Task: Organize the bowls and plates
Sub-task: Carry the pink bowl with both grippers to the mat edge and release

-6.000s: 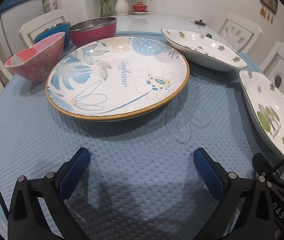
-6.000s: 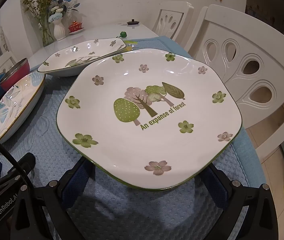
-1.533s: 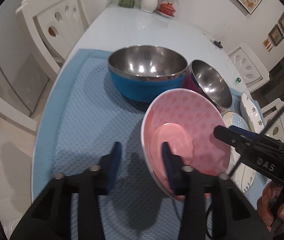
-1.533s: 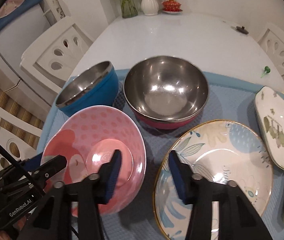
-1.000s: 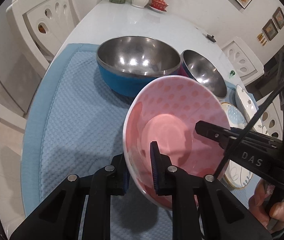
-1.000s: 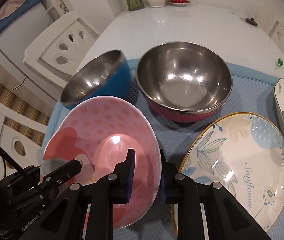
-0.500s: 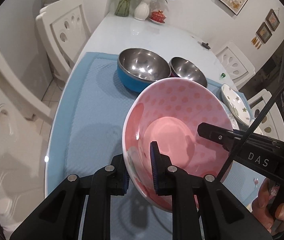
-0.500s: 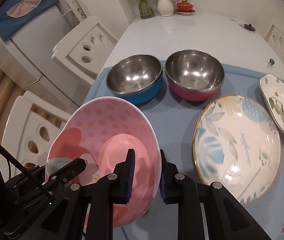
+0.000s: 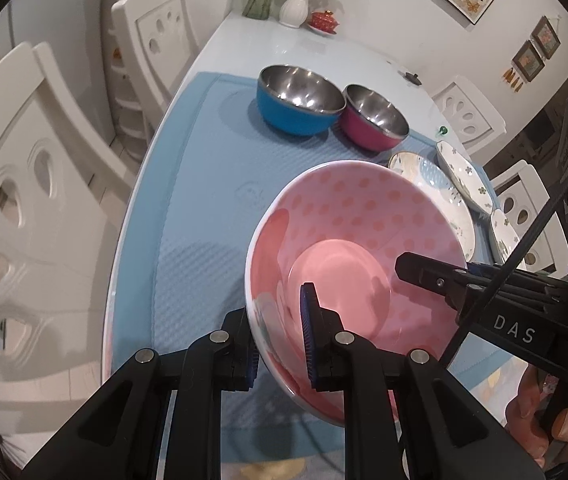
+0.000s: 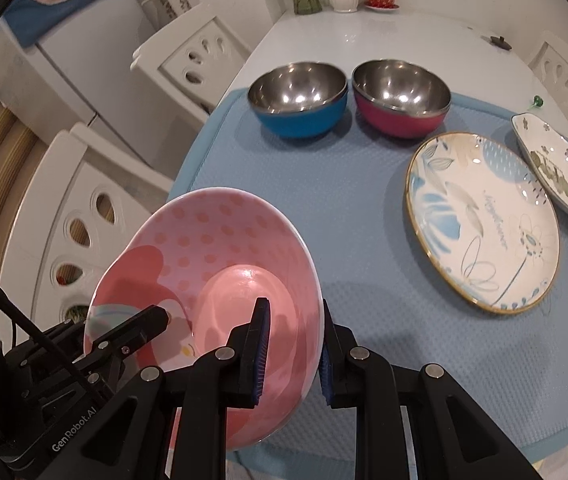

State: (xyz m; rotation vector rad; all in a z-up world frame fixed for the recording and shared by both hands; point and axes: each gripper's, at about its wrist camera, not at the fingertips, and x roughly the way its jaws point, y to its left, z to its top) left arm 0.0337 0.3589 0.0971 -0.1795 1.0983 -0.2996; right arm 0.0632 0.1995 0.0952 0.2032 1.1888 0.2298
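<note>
Pink bowl held up between both tools above the blue mat.

The pink bowl (image 9: 348, 240) hangs tilted, its rim clenched by the left tool (image 9: 279, 340) on one side and the right tool (image 10: 292, 352) on the other. On the blue mat (image 10: 364, 240) of the tabletop (image 10: 384, 36) sit two steel bowls, one blue (image 10: 298, 98), one red (image 10: 402, 96), beside a round plate (image 10: 480, 220) and two flowered plates, the farther one (image 10: 552, 168) in full view.

The left gripper (image 9: 279, 336) is pointing steeply downward, and its two blue-padded jaws are pinching the rim of the pink bowl (image 9: 348, 240). The right gripper (image 10: 292, 354) is doing the same on the opposite rim, its jaws clamped tight. A hand (image 9: 544, 416) is gripping the right gripper's handle, with the fingers curled around it.
</note>
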